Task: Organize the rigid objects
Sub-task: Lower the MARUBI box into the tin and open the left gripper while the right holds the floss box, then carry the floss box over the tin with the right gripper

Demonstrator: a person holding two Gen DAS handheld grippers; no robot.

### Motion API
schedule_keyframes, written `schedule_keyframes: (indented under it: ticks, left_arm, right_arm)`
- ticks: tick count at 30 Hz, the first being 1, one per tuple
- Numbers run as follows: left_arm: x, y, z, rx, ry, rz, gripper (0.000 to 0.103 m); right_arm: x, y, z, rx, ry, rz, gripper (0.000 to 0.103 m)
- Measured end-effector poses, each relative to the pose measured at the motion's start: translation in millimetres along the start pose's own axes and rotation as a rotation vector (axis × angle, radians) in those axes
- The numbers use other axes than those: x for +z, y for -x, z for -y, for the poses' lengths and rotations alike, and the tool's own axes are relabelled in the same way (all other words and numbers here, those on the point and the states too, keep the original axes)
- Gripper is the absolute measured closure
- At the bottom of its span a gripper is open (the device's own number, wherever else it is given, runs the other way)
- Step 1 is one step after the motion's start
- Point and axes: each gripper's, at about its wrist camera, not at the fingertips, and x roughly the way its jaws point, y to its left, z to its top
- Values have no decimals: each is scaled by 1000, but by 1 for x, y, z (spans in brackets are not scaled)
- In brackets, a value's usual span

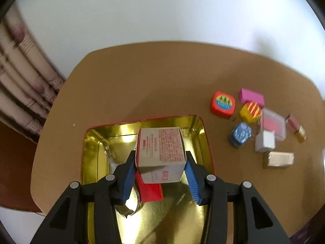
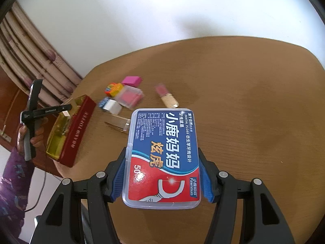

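My left gripper (image 1: 160, 155) is shut on a small white box with red print (image 1: 161, 148) and holds it over the open gold-lined tin (image 1: 91, 142). A red box (image 1: 151, 191) lies in the tin under it. In the right wrist view the tin shows its red side (image 2: 79, 126) at the table's left edge, with a hand holding the left gripper (image 2: 66, 109) above it. My right gripper (image 2: 161, 150) is shut on a clear dental floss case with a blue and red label (image 2: 162, 156), lifted above the table.
Several small items lie in a cluster on the round wooden table (image 1: 142, 81): an orange-red square block (image 1: 223, 103), a pink block (image 1: 251, 96), a yellow cube (image 1: 250, 111), a blue piece (image 1: 240, 134), a white cube (image 1: 265, 141), a silver bar (image 1: 280, 158). A curtain (image 1: 22, 81) hangs at the left.
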Motion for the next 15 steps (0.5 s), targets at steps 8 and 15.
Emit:
schedule_keyframes:
  ticks: [8, 15]
  left_arm:
    - [-8, -5, -31, -134, 99, -55, 56]
    - [-26, 29, -57, -183, 264, 79, 56]
  right_arm:
    - [19, -1, -59, 97, 75, 21, 45]
    - [31, -5, -110, 164, 139, 26, 45]
